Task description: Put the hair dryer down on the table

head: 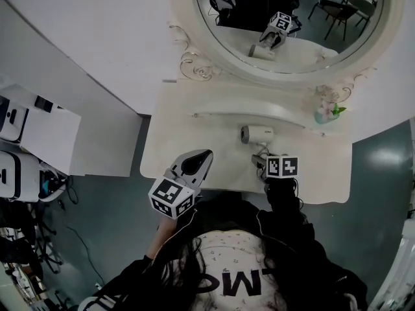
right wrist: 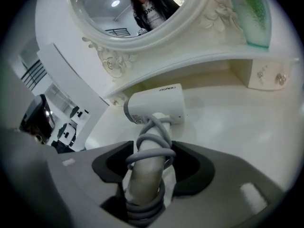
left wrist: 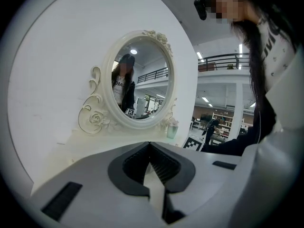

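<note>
A white hair dryer [head: 256, 133] lies with its barrel pointing left, close in front of the vanity's raised shelf. Its handle, wound with grey cord, runs back between the jaws of my right gripper [head: 259, 161], which is shut on it. In the right gripper view the hair dryer [right wrist: 159, 103] sits low over the cream tabletop [right wrist: 228, 127]; whether it touches the top I cannot tell. My right gripper [right wrist: 149, 163] clasps the handle on both sides. My left gripper [head: 200, 158] hovers over the table's front left part, shut and holding nothing; the left gripper [left wrist: 150, 148] faces the mirror.
An oval ornate mirror [head: 285, 18] stands at the back of the vanity table [head: 170, 154]. A small green vase of flowers [head: 326, 111] sits on the shelf at the right, above a drawer with knobs [right wrist: 270, 78]. White boxes [head: 39, 131] stand on the floor at left.
</note>
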Motion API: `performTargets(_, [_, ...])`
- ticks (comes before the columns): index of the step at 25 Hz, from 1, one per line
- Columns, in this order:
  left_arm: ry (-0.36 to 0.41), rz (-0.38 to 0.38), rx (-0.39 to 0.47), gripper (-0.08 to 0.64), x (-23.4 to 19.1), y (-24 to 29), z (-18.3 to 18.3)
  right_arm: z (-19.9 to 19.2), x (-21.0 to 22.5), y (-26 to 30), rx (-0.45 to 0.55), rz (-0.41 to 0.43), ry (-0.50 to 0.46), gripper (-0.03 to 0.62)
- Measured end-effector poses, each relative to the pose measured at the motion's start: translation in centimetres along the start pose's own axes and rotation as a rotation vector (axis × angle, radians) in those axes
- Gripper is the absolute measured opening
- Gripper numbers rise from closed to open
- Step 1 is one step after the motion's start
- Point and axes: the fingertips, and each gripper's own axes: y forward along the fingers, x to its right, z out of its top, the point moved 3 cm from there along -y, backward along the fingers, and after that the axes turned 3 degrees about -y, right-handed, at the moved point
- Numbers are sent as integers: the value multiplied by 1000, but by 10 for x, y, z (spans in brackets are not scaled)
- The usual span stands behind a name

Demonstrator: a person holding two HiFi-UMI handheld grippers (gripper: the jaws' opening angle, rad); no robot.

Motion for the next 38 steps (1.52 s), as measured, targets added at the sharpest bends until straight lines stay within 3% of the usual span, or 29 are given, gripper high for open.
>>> performTargets(4, [-10, 29, -4, -2, -4, -3, -5, 4, 6, 9, -34, -64, -113, 259])
performTargets(12, [-18, 57, -20, -2, -4, -12, -11, 26, 16, 27, -26, -105, -151, 258])
performTargets(22, [-24, 88, -22, -2, -9, -20, -14, 37, 24, 37, -1, -118, -120, 256])
performTargets(32, [-16, 55, -12, -2, -4, -18, -11, 33, 20, 37, 70, -116, -156, 261])
performTargets(38, [-10, 60, -3, -2, -8, -27, -9, 38, 20, 22, 125, -123, -91, 279])
